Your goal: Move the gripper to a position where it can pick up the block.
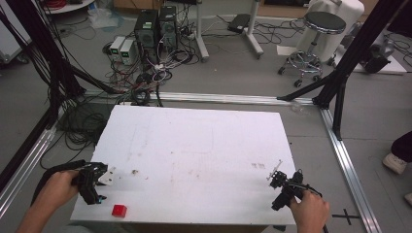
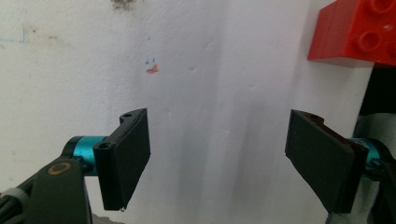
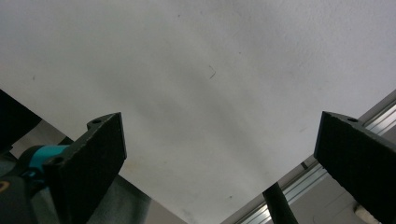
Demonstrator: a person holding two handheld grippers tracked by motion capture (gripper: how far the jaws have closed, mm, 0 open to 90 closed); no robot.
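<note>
Red brick [image 2: 357,35] sat just beyond my open left fingers [image 2: 126,154]; looked light, rigid, slick plastic, so I'd pinch its flat sides. Right fingers [image 3: 88,163] gaped empty.

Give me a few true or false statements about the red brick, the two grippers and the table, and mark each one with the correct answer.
1. The red brick lies near the table's front edge, by the left gripper. True.
2. The left gripper is shut on the red brick. False: its jaws stand wide apart over bare table, and the brick lies off to one side.
3. The right gripper is open with nothing between its jaws. True.
4. The red brick is stacked on a blue brick. False: it sits alone, directly on the white tabletop.
5. A black stool stands on the floor beyond the table. True.
</note>
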